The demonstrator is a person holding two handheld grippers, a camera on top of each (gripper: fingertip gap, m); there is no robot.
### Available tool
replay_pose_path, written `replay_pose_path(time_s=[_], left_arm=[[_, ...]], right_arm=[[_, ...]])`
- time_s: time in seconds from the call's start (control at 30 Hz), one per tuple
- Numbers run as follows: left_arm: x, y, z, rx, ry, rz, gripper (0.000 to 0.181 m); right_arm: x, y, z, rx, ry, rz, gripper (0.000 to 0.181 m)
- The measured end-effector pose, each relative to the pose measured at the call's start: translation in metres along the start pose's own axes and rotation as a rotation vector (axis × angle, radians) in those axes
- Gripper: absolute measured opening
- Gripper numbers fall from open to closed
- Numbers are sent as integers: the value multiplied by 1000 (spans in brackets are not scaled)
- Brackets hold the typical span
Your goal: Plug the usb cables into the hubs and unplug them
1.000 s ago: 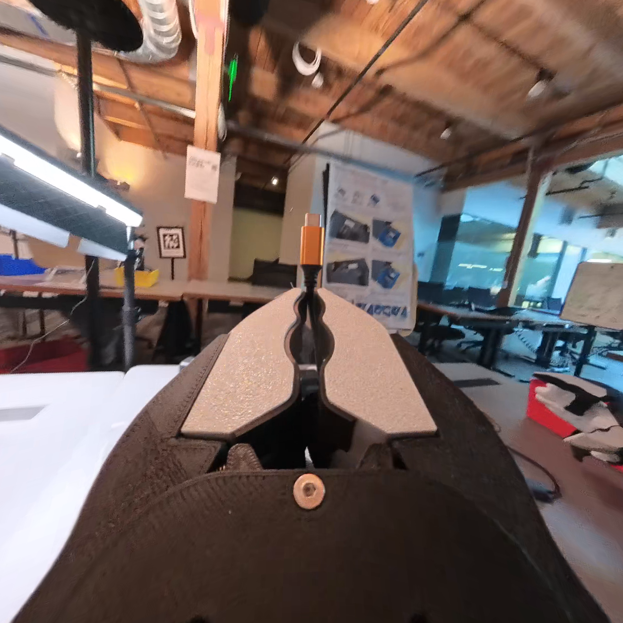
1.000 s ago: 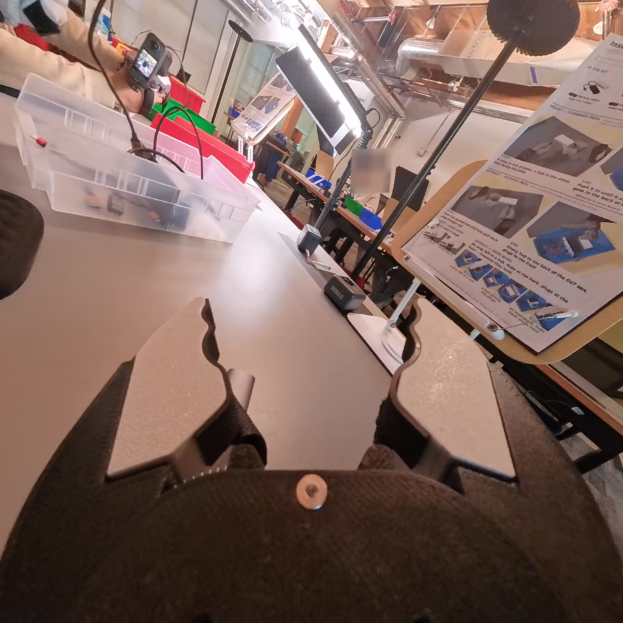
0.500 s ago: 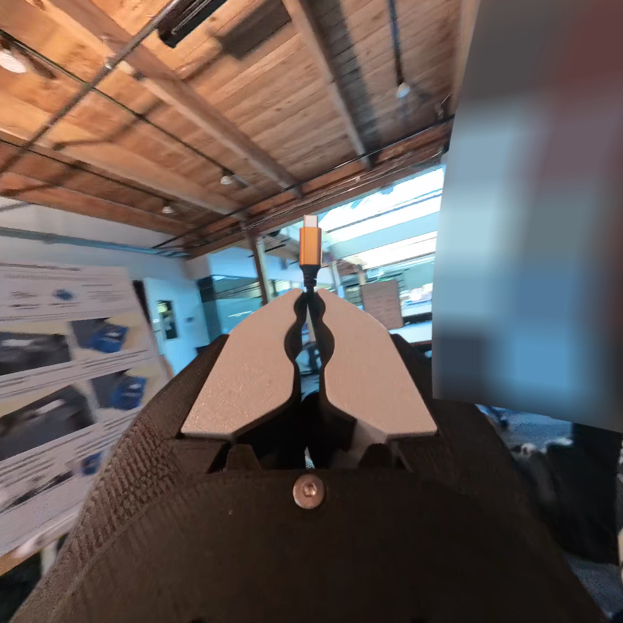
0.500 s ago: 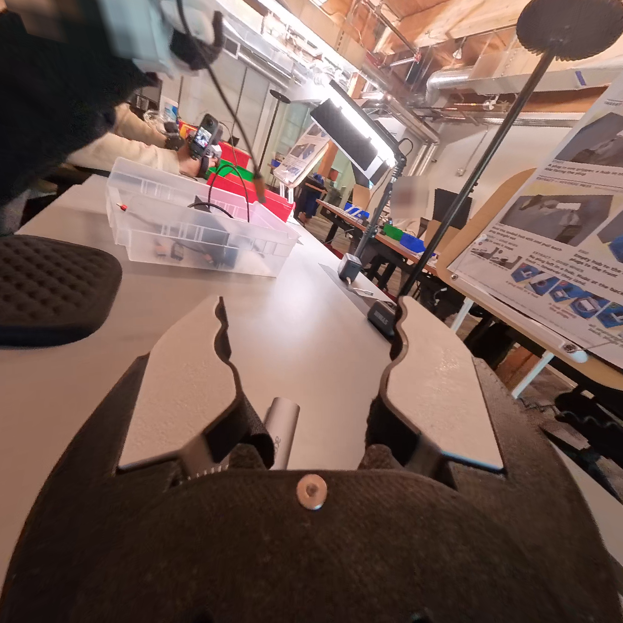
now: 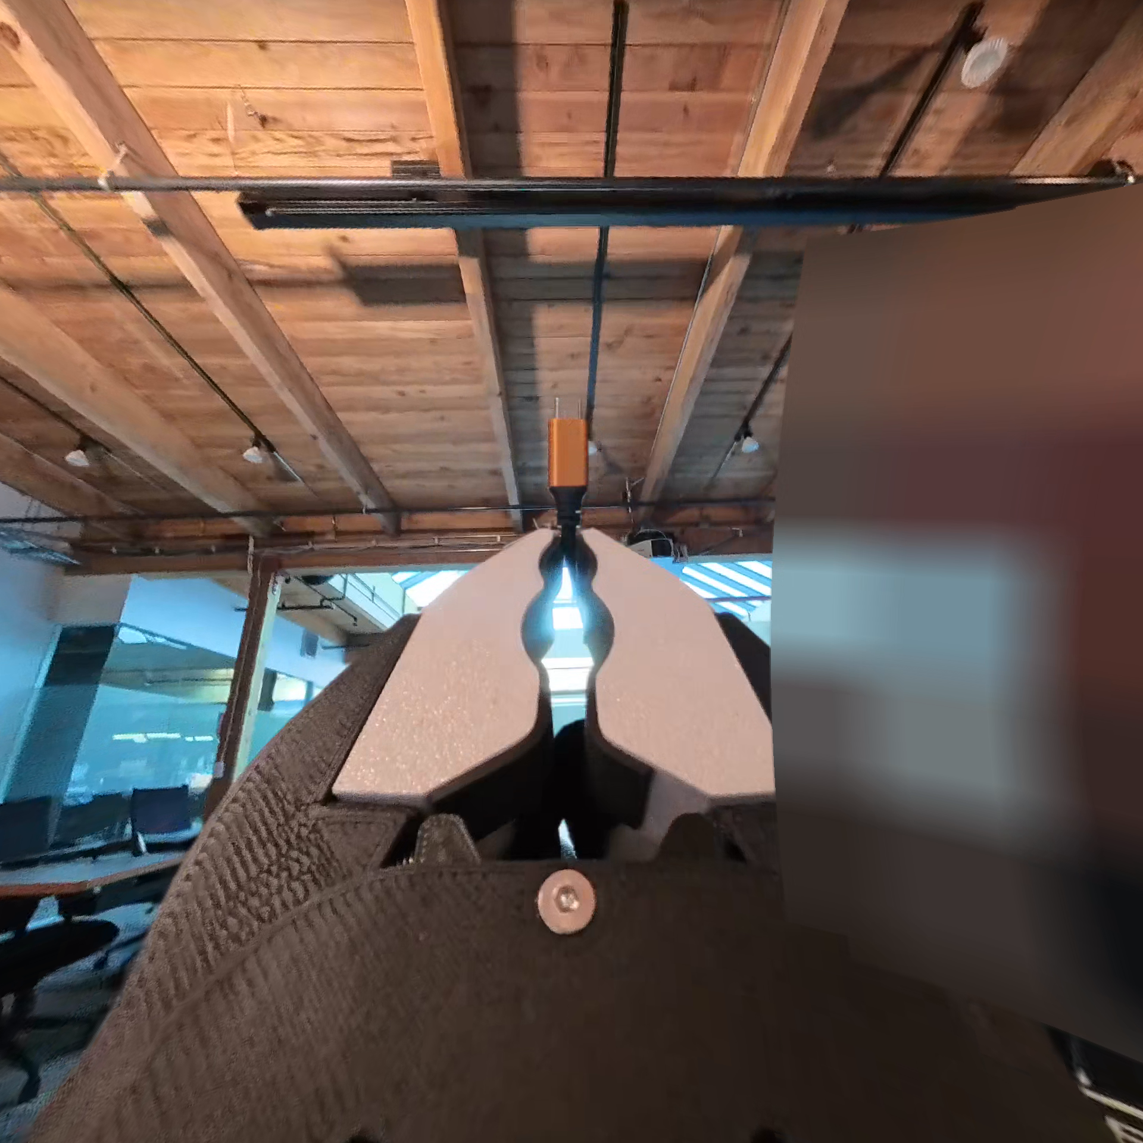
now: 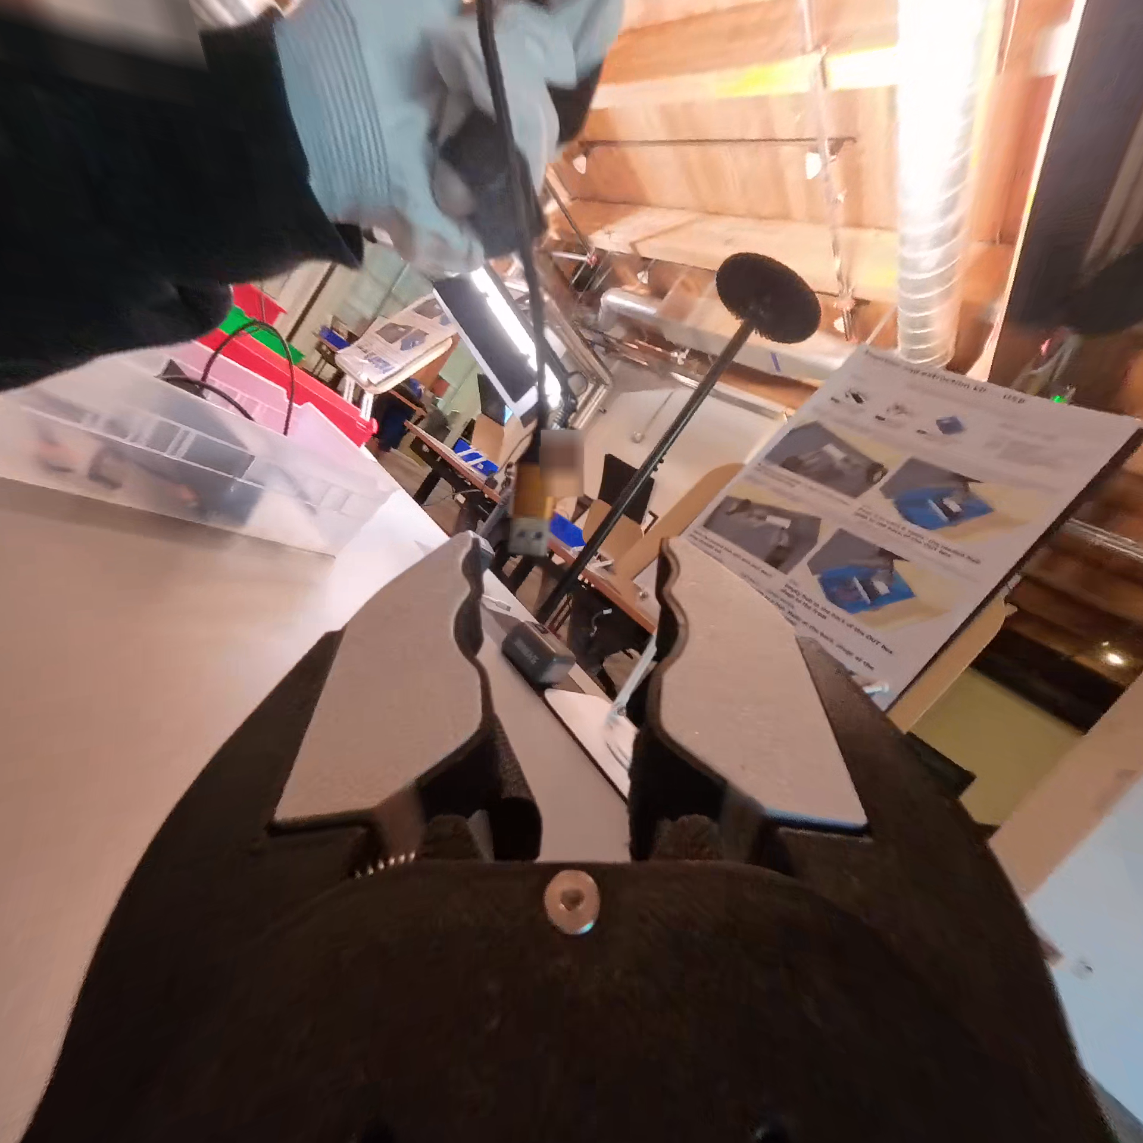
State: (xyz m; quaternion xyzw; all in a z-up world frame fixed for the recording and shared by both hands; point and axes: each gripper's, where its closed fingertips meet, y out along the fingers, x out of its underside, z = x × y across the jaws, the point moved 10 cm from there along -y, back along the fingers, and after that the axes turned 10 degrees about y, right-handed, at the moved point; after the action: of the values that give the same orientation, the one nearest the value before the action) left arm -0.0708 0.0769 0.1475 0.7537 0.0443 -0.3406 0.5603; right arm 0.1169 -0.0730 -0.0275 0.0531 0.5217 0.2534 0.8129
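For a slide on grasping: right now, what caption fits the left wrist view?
Left tongs shut on a cable just below its orange plug, pointing up at a wooden ceiling.

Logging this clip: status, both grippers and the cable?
Left gripper shut on orange USB-C plug, pointing at ceiling. Right gripper open, empty. Cable's USB-A end dangles before it. No hub in sight.

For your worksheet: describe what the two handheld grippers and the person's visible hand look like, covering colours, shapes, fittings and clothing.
Both the left gripper and the right gripper have flat, pale grey, grainy fingers with wavy scalloped inner edges, set in a dark, ridged, rounded body with one silver screw at its centre. The hand wears a light blue-grey knit glove below a dark sleeve.
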Motion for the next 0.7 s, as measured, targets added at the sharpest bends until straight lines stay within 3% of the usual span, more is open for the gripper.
replay_pose_path(time_s=[0.03, 0.23, 0.47, 0.7], left_arm=[[2, -3, -5, -9, -42, -8, 4], [6, -13, -16, -52, -128, 51, 3], [14, -6, -9, -9, -197, 74, 3], [26, 2, -1, 21, -251, 60, 3]], right_arm=[[0, 1, -1, -3, -1, 3, 53], [3, 13, -16, -15, -70, -36, 59], [7, 50, -36, 0, 295, -32, 62], [12, 45, -30, 38, 310, -35, 54]])
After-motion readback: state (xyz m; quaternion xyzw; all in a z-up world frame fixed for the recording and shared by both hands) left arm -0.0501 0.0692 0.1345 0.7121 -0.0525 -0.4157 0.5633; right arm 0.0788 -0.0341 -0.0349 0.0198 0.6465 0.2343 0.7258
